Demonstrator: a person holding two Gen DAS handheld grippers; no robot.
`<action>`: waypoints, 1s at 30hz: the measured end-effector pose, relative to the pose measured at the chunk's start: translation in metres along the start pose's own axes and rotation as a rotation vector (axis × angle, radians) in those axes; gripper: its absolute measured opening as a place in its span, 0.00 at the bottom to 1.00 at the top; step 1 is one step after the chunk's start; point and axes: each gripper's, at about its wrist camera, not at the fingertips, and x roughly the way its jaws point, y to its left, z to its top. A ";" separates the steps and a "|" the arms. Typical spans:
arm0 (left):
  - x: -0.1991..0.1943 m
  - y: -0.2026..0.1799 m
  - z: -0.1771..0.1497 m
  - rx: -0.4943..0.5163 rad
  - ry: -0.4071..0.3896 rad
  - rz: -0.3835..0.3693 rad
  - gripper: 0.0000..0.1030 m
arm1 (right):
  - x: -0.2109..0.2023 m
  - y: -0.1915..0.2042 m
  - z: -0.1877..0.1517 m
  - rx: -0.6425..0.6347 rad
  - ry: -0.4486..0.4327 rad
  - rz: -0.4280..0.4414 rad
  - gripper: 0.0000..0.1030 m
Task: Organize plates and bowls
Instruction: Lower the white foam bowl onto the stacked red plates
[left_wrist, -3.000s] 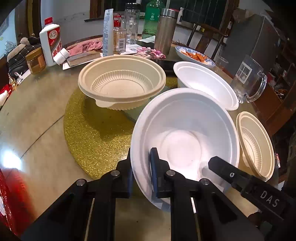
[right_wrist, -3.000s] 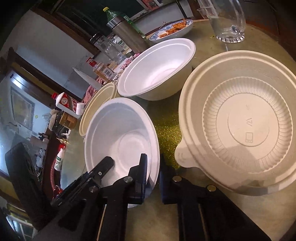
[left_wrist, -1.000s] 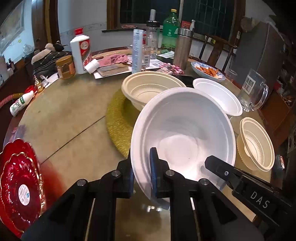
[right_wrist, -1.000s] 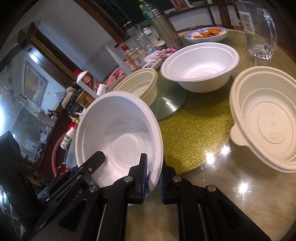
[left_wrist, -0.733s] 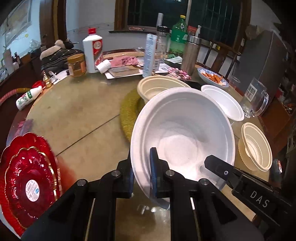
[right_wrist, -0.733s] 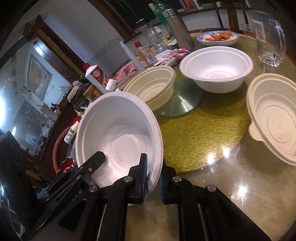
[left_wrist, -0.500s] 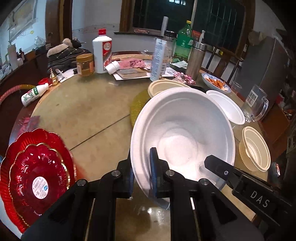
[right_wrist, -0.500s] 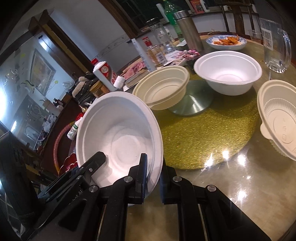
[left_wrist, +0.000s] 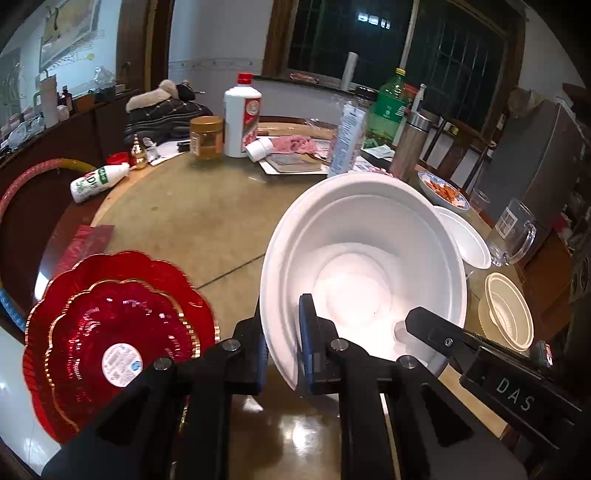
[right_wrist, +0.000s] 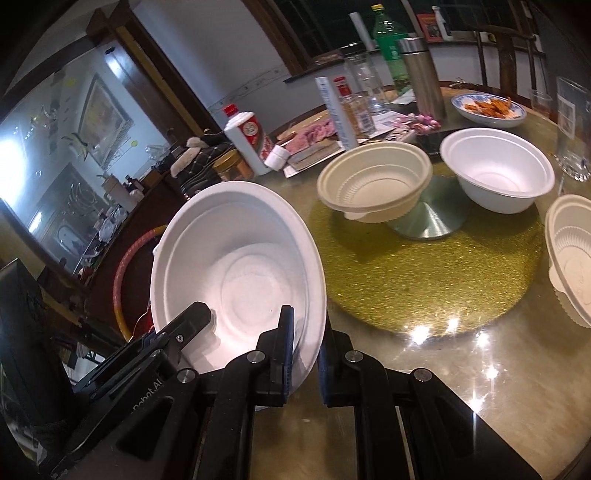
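Both grippers grip one white foam bowl (left_wrist: 365, 266), held tilted above the table; it also shows in the right wrist view (right_wrist: 236, 273). My left gripper (left_wrist: 282, 332) is shut on its left rim. My right gripper (right_wrist: 306, 339) is shut on its right rim. Two stacked red scalloped plates (left_wrist: 114, 332) lie at the table's near left. A cream plastic bowl (right_wrist: 376, 181) and a second white foam bowl (right_wrist: 498, 170) rest by the turntable hub. Another cream bowl (right_wrist: 572, 258) sits at the right; it also shows in the left wrist view (left_wrist: 509, 317).
A gold glitter turntable (right_wrist: 424, 266) covers the table's middle. Bottles, a jar (left_wrist: 207, 136), a steel flask (right_wrist: 424, 74), a food dish (right_wrist: 487, 107) and a glass mug (left_wrist: 513, 232) stand along the far and right edges. A white bottle (left_wrist: 96, 181) lies at far left.
Both grippers have carried the white bowl up and leftward, away from the turntable bowls. The red plates have come fully into the left wrist view.
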 end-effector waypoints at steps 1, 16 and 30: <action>-0.002 0.003 0.000 -0.004 -0.003 0.005 0.12 | 0.001 0.003 0.000 -0.006 0.002 0.004 0.11; -0.029 0.054 -0.005 -0.085 -0.036 0.063 0.13 | 0.015 0.061 -0.006 -0.118 0.044 0.081 0.11; -0.051 0.119 -0.022 -0.187 -0.032 0.131 0.13 | 0.042 0.129 -0.025 -0.260 0.145 0.160 0.11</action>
